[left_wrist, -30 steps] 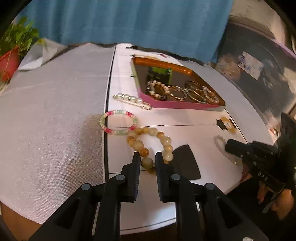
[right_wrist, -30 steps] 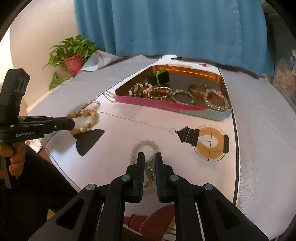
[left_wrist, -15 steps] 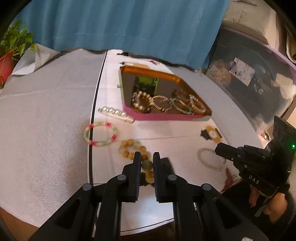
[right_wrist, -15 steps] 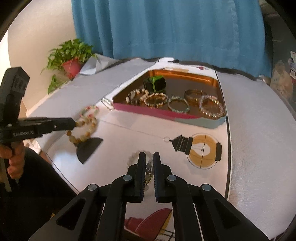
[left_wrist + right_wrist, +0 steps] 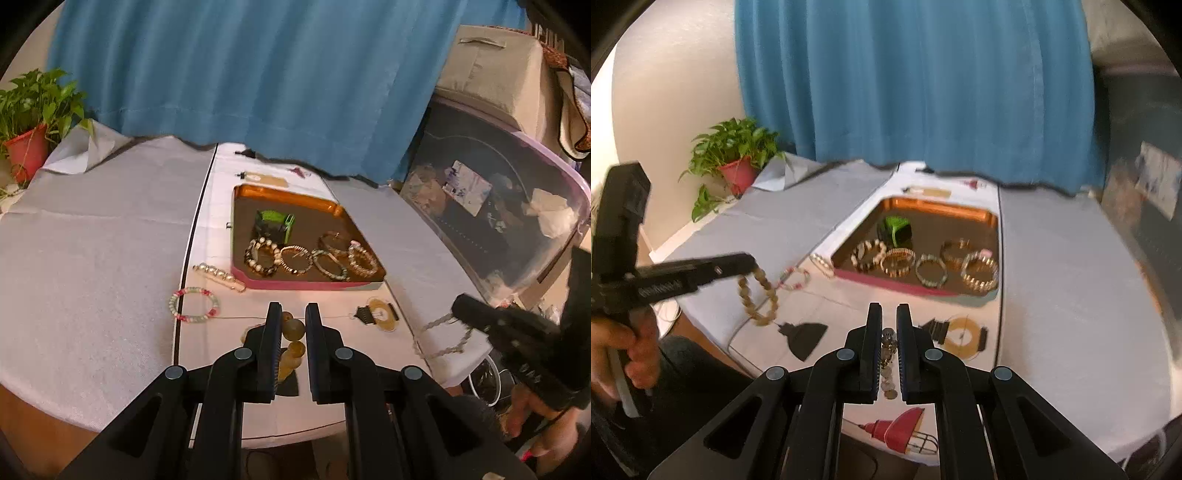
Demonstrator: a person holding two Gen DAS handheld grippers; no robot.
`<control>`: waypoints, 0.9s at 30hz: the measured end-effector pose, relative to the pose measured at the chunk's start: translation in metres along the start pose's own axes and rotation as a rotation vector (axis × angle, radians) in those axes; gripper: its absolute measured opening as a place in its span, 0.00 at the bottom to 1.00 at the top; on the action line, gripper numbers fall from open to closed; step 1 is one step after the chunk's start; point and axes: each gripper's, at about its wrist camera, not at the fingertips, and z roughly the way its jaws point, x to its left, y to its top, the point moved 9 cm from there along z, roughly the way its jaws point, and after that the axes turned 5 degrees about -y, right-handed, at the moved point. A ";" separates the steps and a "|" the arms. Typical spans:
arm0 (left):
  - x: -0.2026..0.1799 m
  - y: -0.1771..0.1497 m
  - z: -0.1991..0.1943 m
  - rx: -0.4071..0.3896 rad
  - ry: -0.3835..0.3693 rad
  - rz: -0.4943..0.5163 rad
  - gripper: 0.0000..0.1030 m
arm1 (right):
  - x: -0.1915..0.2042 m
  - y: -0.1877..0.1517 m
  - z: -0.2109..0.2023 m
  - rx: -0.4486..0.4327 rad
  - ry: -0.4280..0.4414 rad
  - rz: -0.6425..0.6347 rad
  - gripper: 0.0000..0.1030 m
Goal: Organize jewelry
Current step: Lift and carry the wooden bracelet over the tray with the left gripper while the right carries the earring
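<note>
L tool (image 5: 293,332) grips amber bracelet (image 5: 759,295), R tool (image 5: 889,332) grips pale bracelet (image 5: 439,338).

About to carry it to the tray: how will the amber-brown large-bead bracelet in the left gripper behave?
The amber-brown large-bead bracelet hangs as a loose loop from the left gripper, so it is probably floppy and will swing. Only one bead sits between the pads; round beads may slip. If dropped, it could roll.

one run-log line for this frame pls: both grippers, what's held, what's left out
left gripper: shut on amber bead bracelet, lifted | right gripper: shut on pale bead bracelet, lifted | on table: pastel bracelet, pearl clip | tray: not reached
</note>
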 end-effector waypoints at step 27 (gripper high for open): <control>-0.056 0.139 -0.063 -0.268 -0.034 0.204 0.10 | 0.015 0.166 -0.089 -0.298 0.030 -0.129 0.08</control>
